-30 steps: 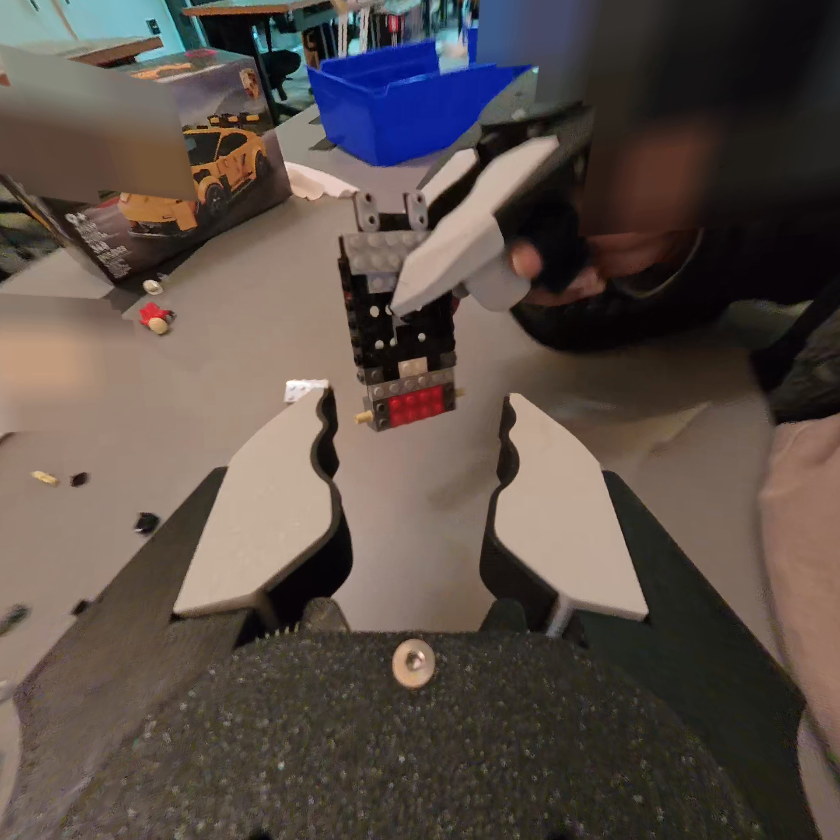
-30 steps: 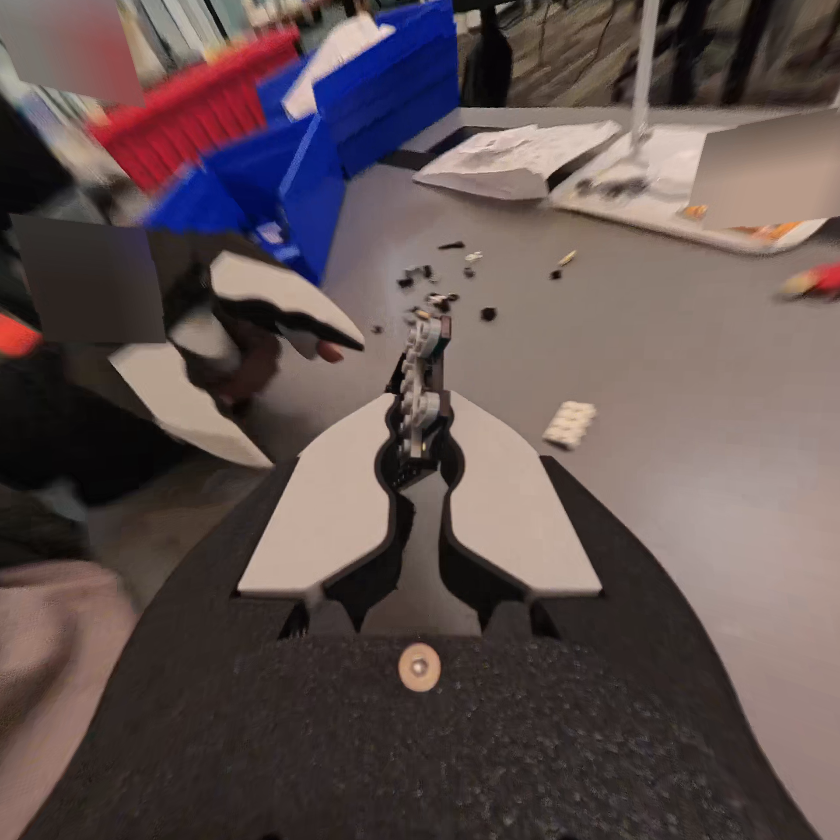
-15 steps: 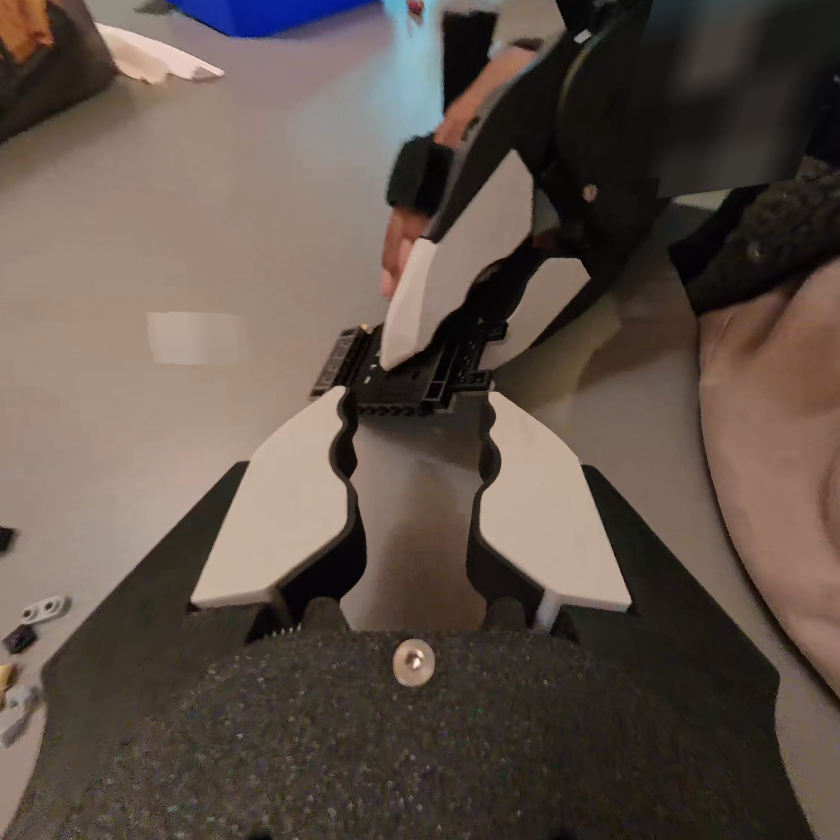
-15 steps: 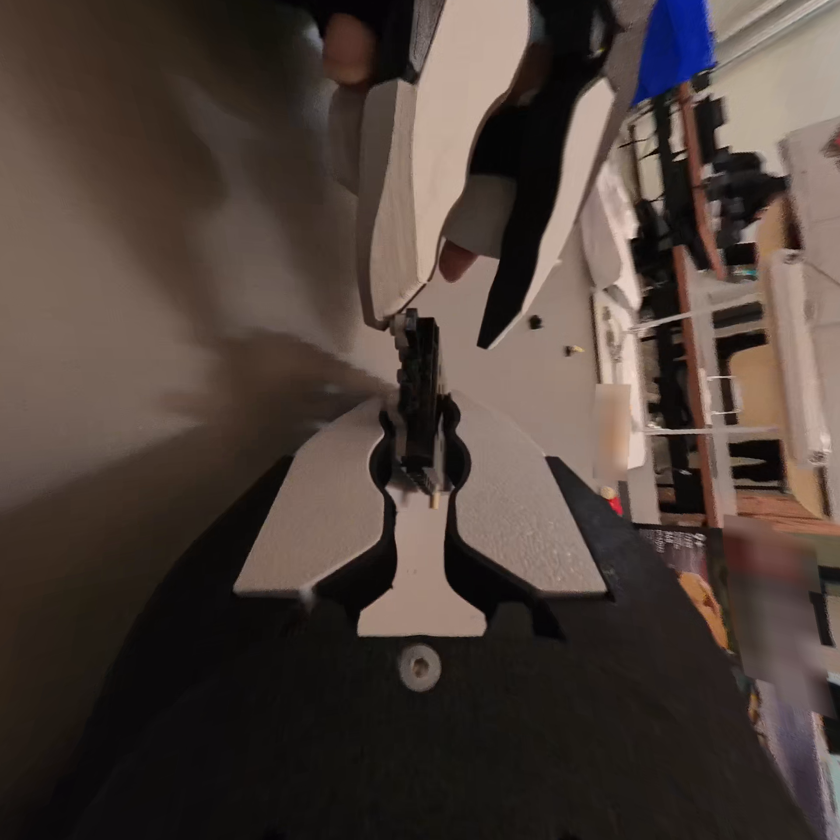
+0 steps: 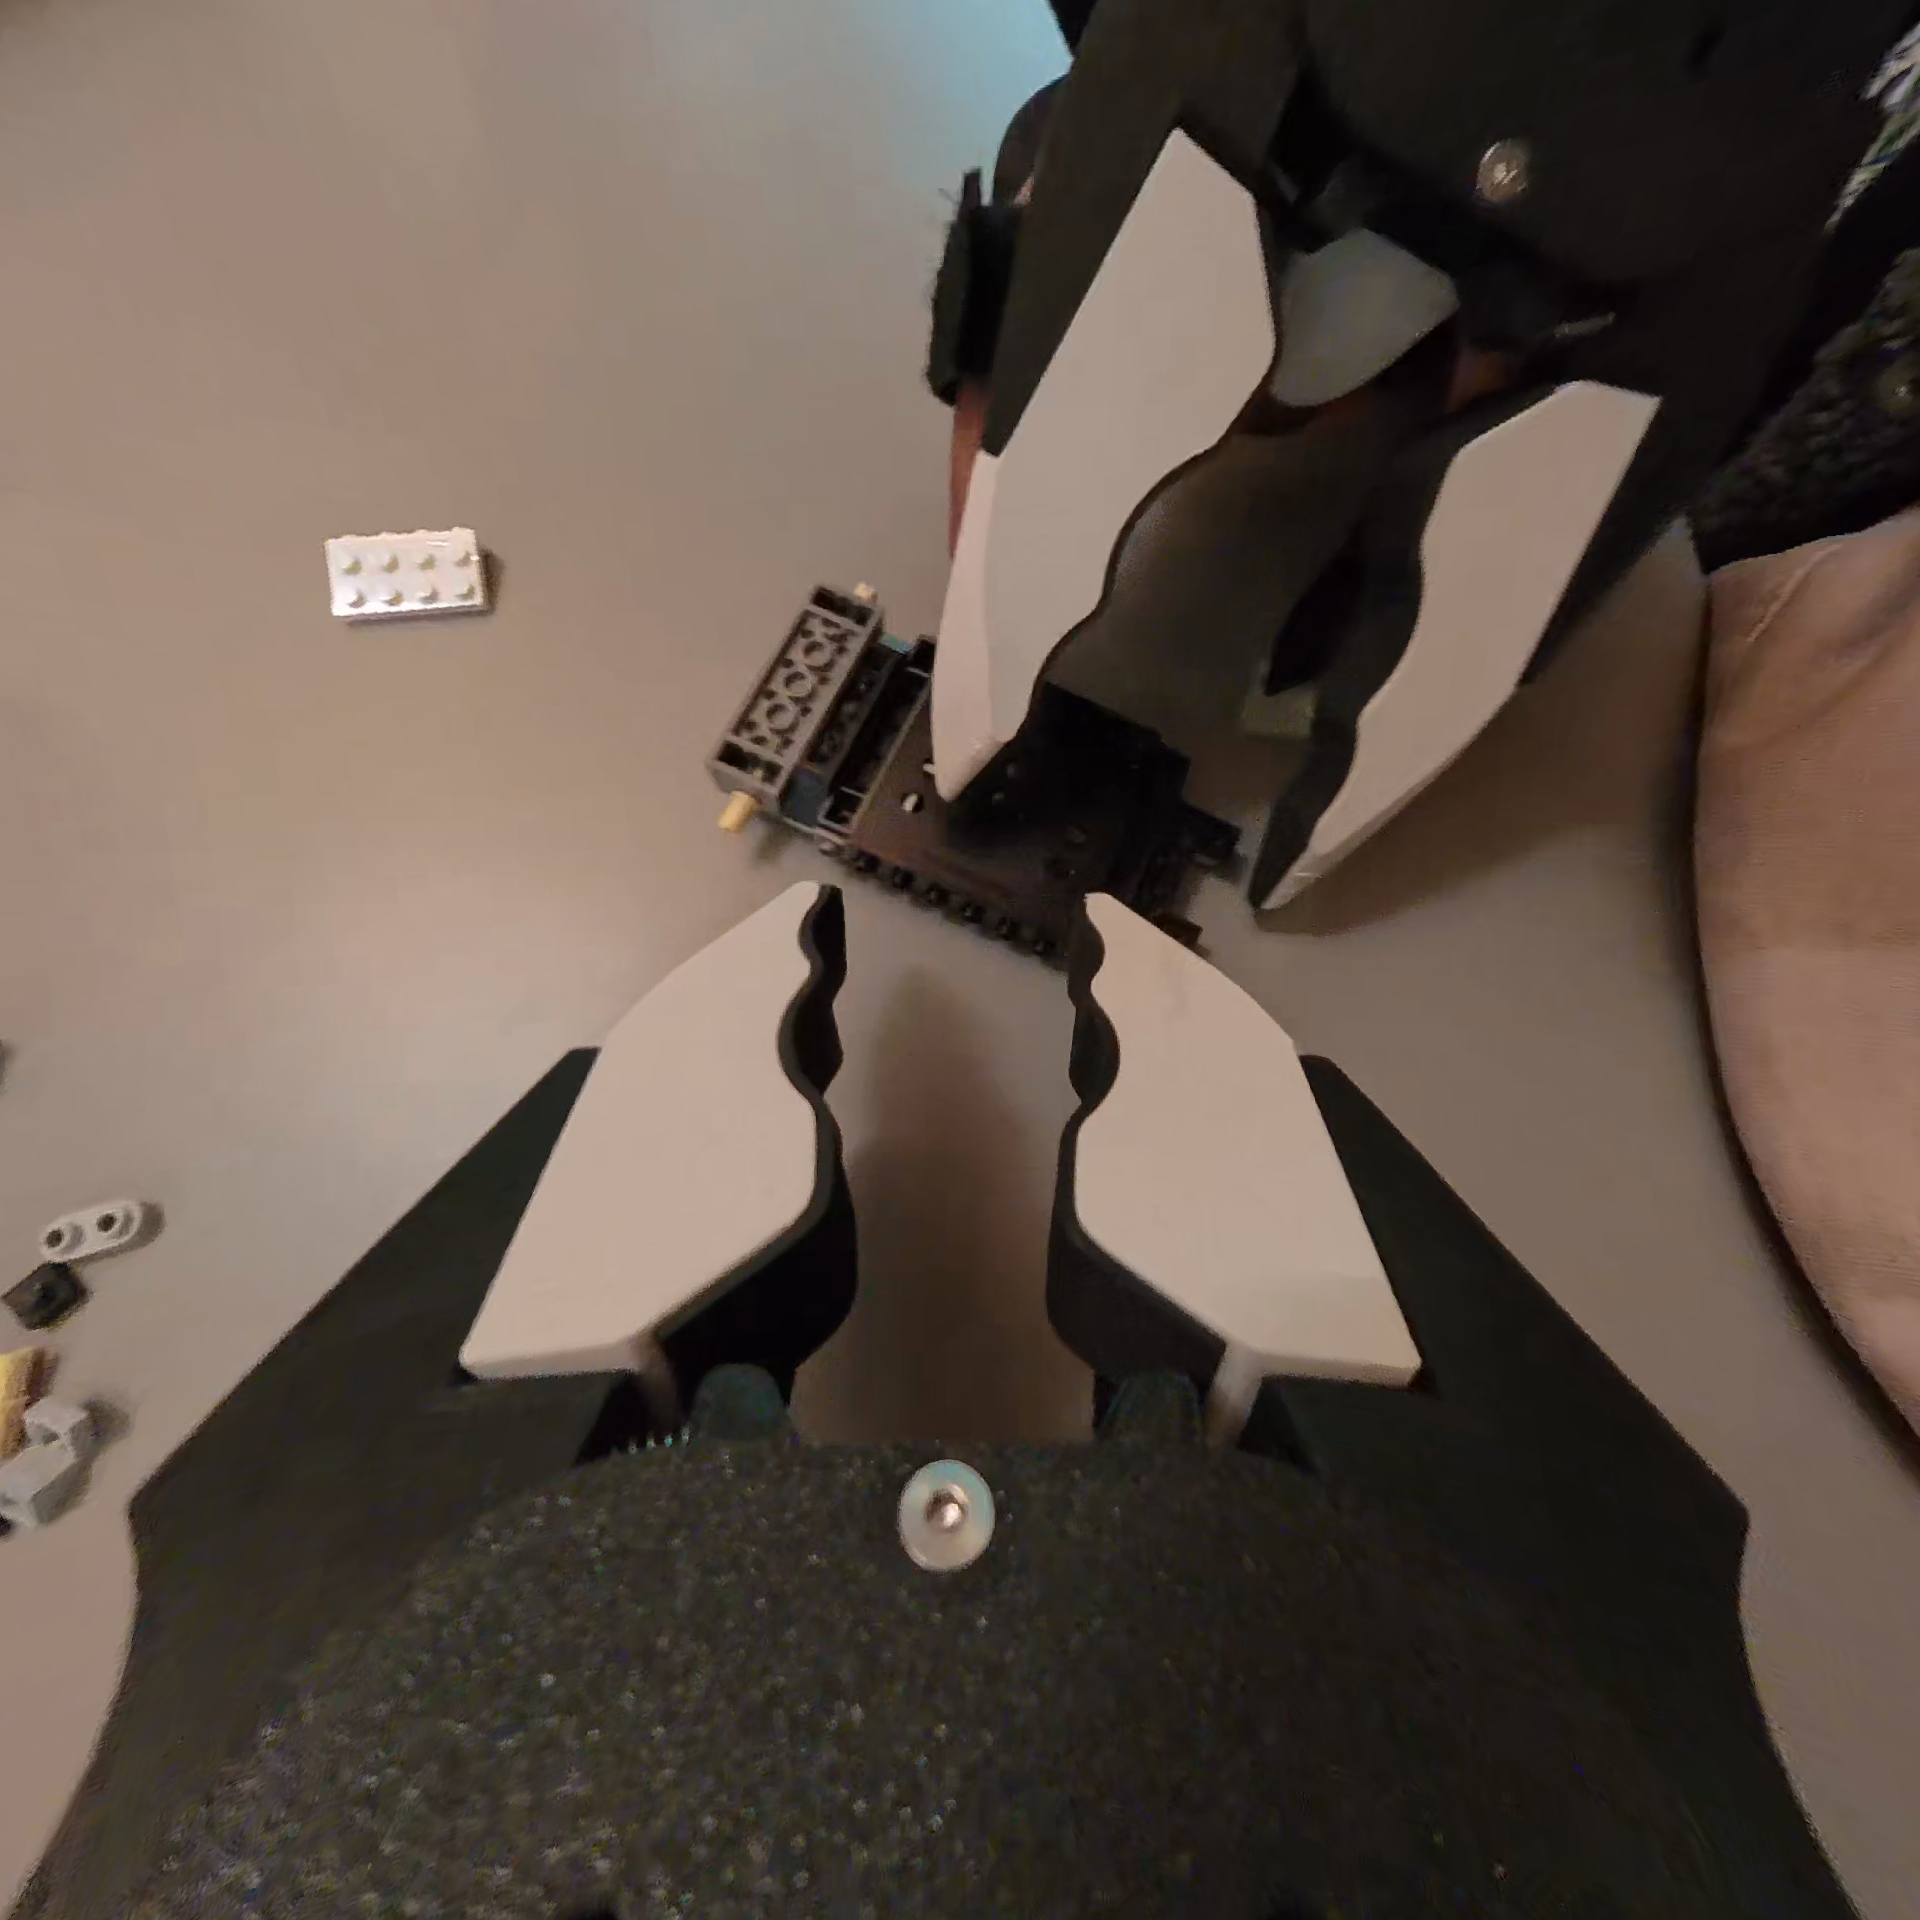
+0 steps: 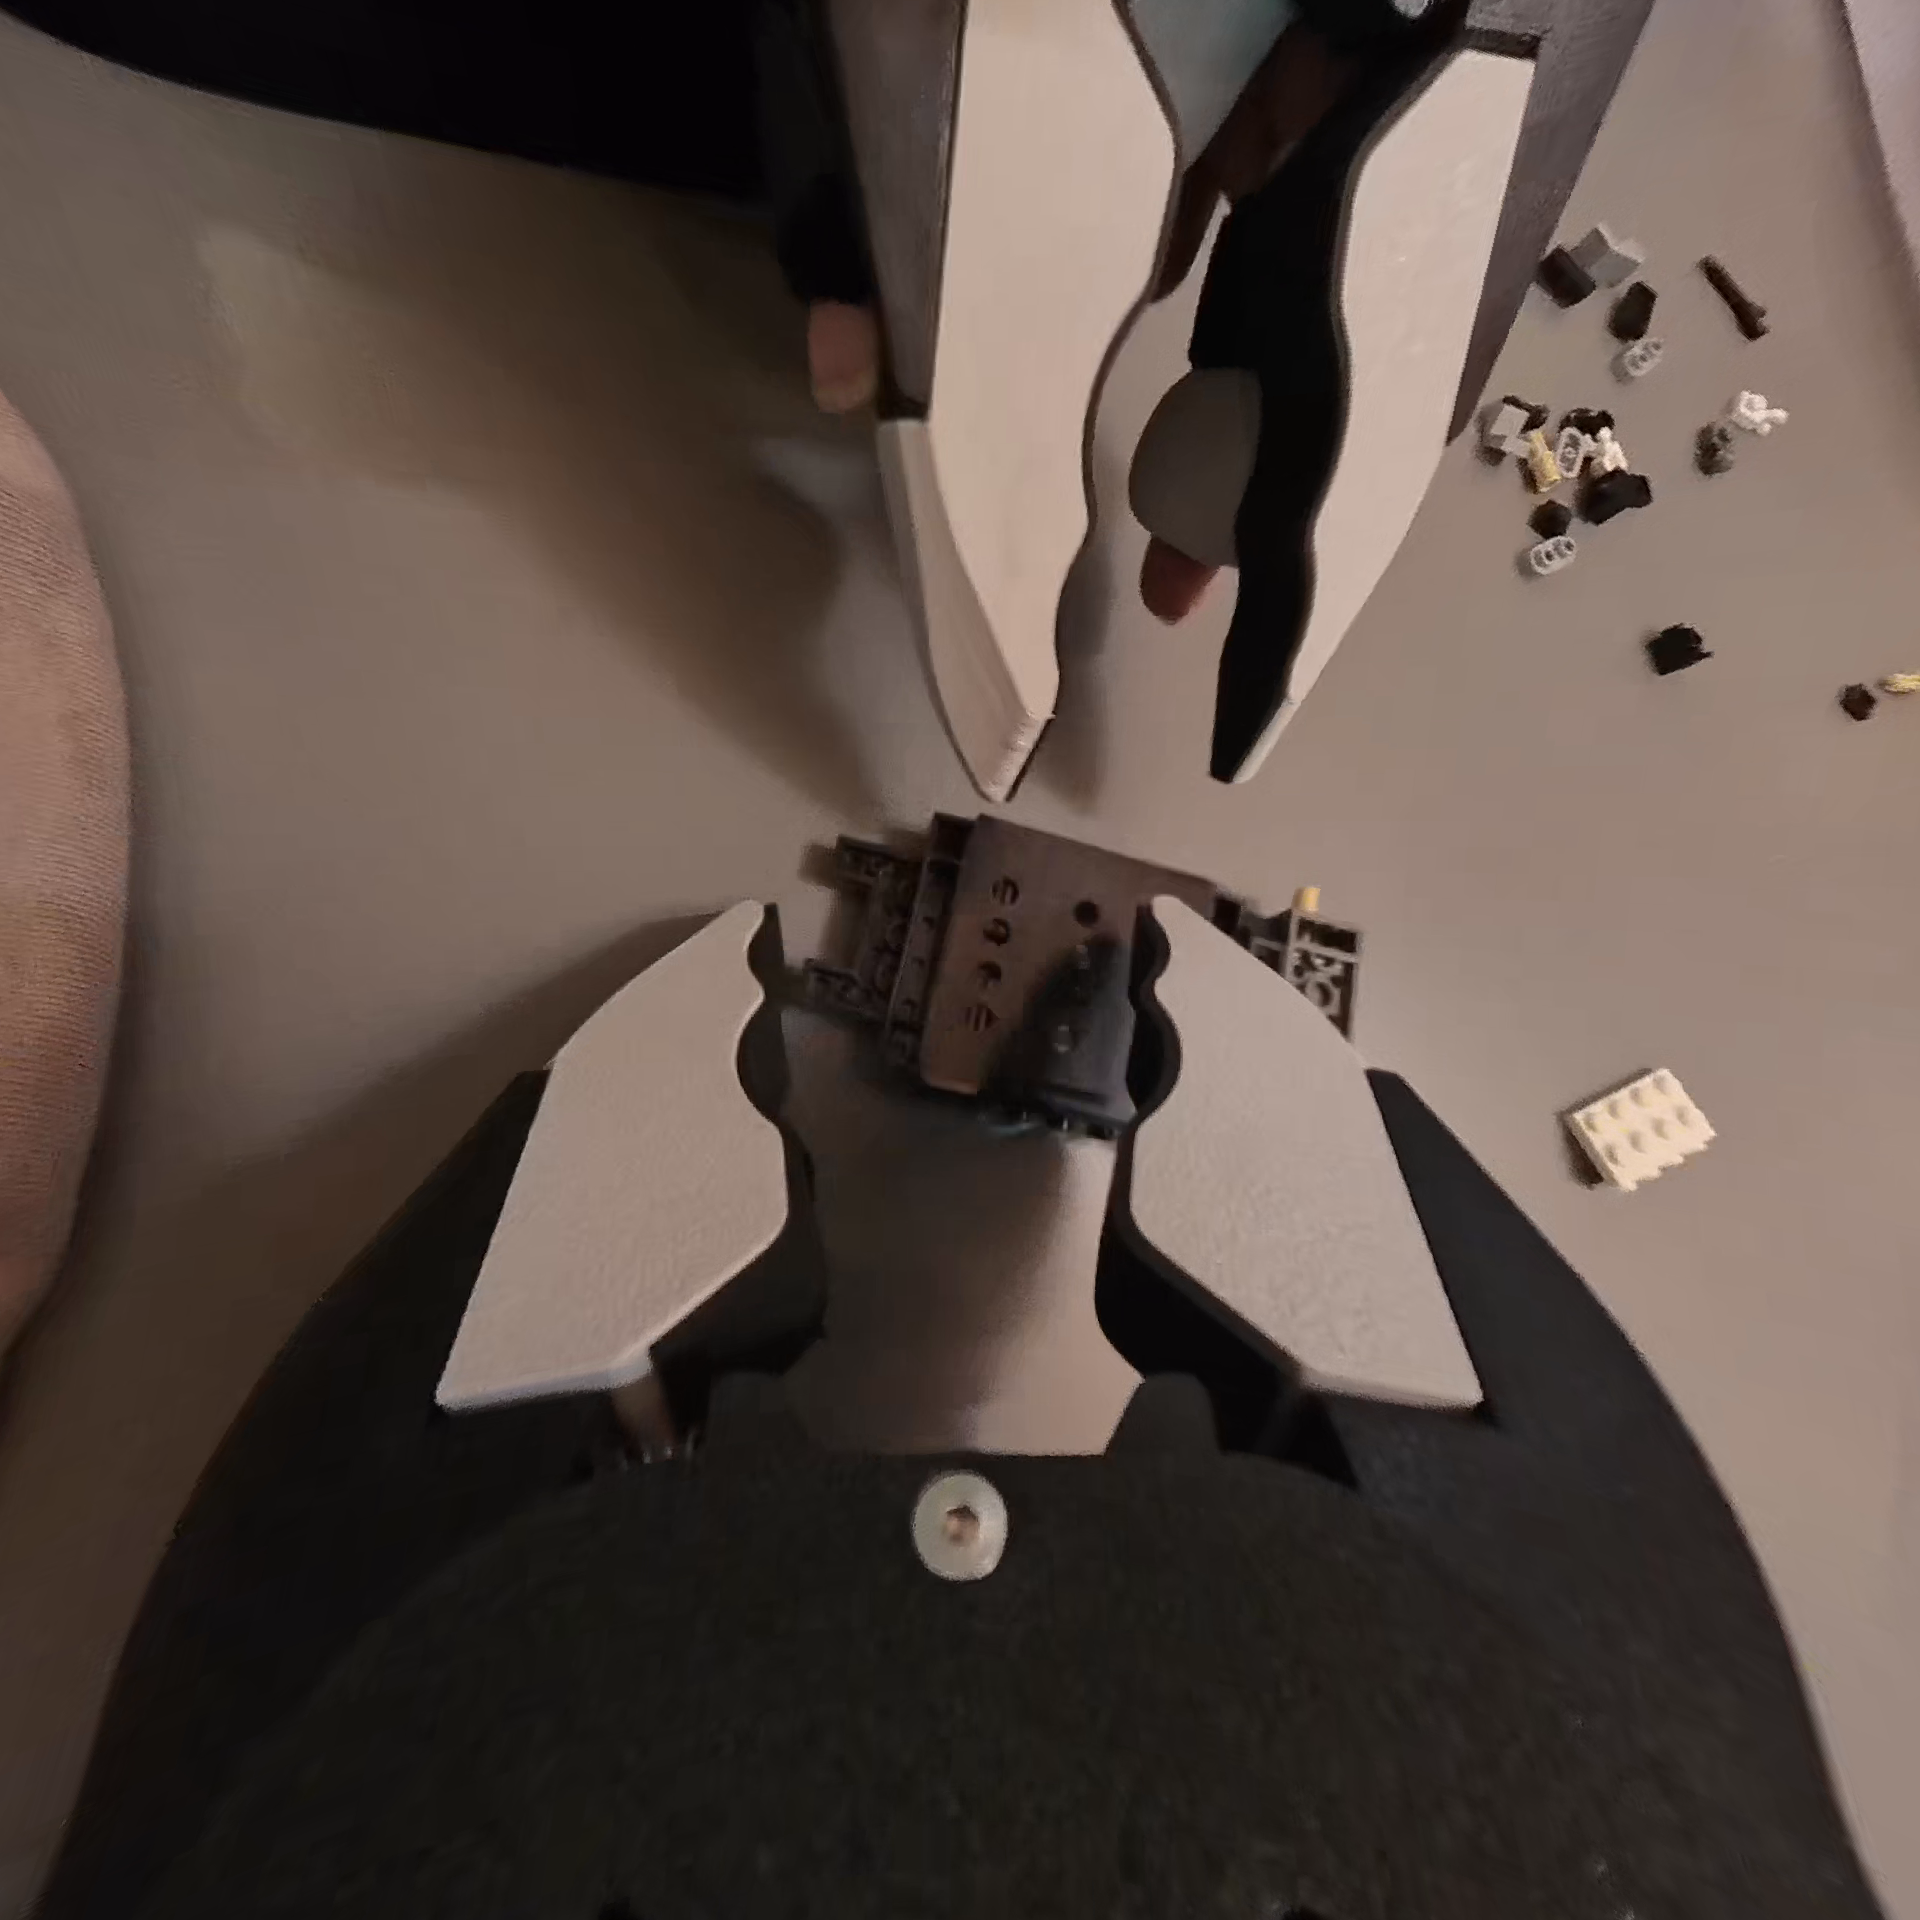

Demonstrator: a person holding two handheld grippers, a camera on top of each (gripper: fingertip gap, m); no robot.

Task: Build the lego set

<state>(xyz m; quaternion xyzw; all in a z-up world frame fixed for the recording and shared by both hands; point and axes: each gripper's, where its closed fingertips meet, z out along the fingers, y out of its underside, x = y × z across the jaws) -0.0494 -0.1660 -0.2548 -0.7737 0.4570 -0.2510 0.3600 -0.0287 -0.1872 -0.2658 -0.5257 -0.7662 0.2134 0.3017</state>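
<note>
The black and grey lego assembly lies flat on the grey table, underside up, with a grey brick and tan pin at one end. My left gripper is open and empty, its tips just short of the assembly's near edge. My right gripper comes in from the upper right, open, one fingertip resting on the assembly. In the right wrist view the assembly lies between the open fingers of my right gripper. The left gripper points at it from the far side.
A white 2x4 plate lies on the table left of the assembly; it also shows in the right wrist view. Several small loose pieces lie scattered beyond. A person's sleeve borders the table edge. Left and right tips are no more than a few centimetres apart.
My right gripper brought the assembly down from the air, laid it on the table and opened. My left gripper tilted down toward the table and stayed open.
</note>
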